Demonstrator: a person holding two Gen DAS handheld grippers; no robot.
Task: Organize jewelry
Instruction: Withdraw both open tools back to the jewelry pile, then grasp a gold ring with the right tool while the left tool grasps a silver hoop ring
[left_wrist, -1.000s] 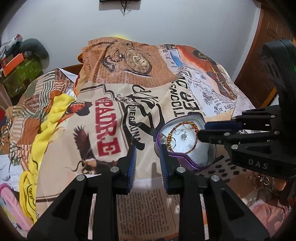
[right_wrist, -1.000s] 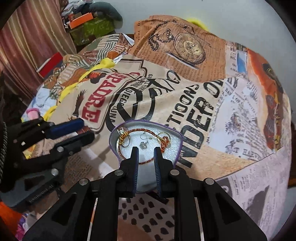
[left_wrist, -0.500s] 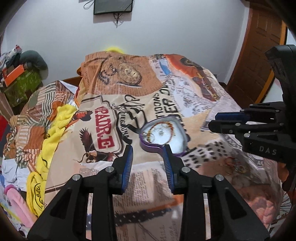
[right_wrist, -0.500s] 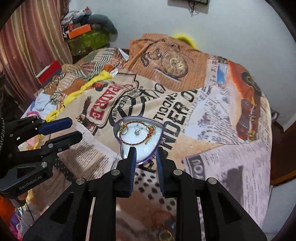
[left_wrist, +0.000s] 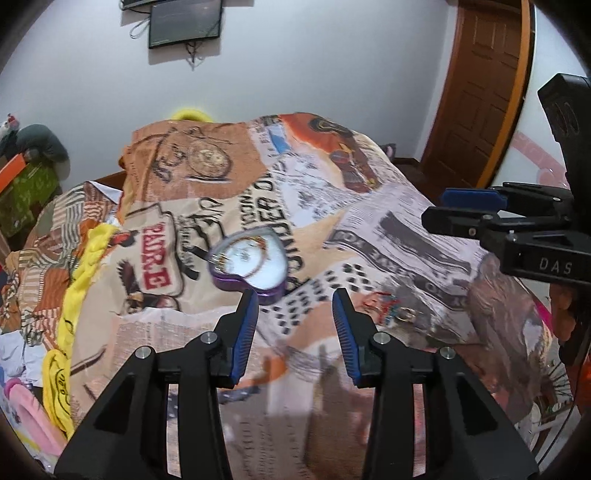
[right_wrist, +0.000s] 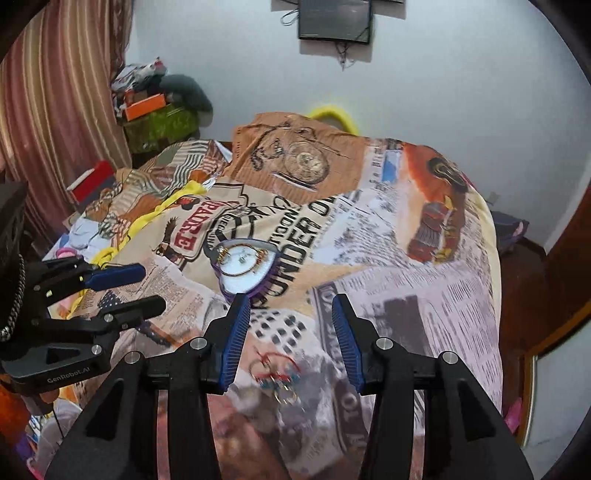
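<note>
Both grippers — left gripper (left_wrist: 294, 308) and right gripper (right_wrist: 290, 315) — are hanging spread and empty; loose jewelry (right_wrist: 276, 373) is looking light, tangly, best pinched at a ring.

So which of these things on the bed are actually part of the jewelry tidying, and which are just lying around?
Part of the job:
- purple heart-shaped box holding a beaded bracelet
- loose jewelry pile on the bedspread
- left gripper and right gripper, fingers apart, empty

Just lying about:
- yellow cloth
- wall screen
- green box
</note>
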